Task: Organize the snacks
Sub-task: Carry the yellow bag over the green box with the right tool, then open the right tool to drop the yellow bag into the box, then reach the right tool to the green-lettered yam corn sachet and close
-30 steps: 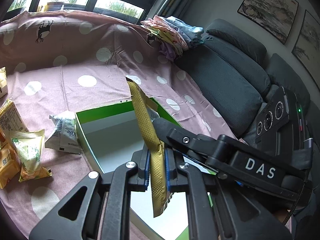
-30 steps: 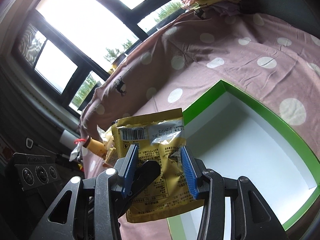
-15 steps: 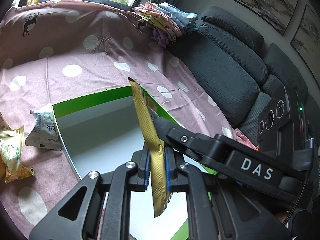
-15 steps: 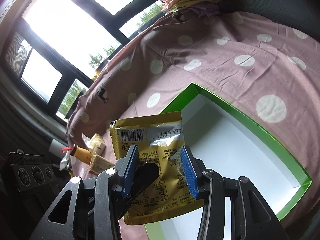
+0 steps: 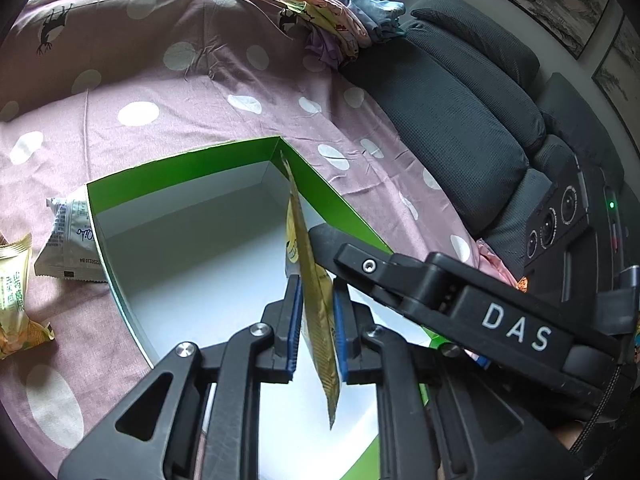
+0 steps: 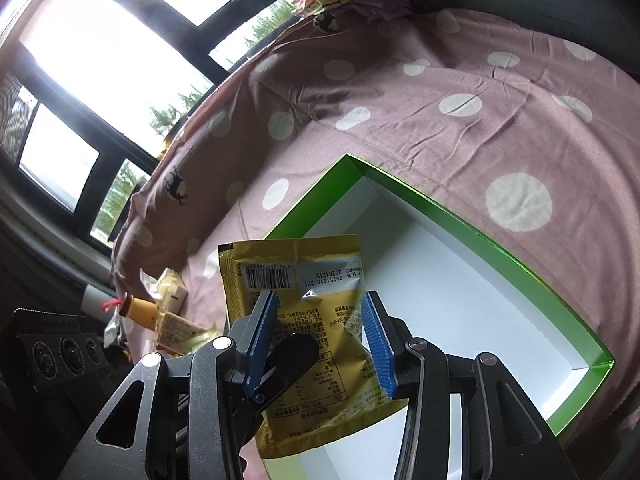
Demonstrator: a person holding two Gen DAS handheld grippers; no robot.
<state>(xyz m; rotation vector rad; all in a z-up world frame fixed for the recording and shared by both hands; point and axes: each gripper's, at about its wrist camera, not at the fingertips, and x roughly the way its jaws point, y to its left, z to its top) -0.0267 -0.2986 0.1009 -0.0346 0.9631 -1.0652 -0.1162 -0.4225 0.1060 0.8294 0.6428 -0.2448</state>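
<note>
A flat yellow snack packet (image 5: 308, 248) hangs edge-on over the white inside of a green-rimmed box (image 5: 192, 168). My left gripper (image 5: 316, 288) straddles it. Its jaws are opening, and a slim gap shows between each blue pad and the foil. In the right wrist view the same packet (image 6: 304, 256) faces me, barcode at the top. My right gripper (image 6: 320, 300) is shut on its two side edges, and the foil crinkles at the right pad. The left gripper's black finger (image 6: 292, 356) crosses in front of the packet. The box (image 6: 460, 216) lies just beyond, with nothing inside it that I can see.
A pink dotted cloth (image 5: 200, 100) covers the surface. A white packet (image 5: 68, 236) and a pale yellow one (image 5: 16, 292) lie left of the box. More snacks (image 6: 172, 320) sit at the cloth's edge. Dark sofa cushions (image 5: 460, 120) and folded clothes (image 5: 340, 12) stand behind.
Both grippers have come down toward the box, which now fills more of each view. The left pads, tight on the packet before, have drawn apart from it.
</note>
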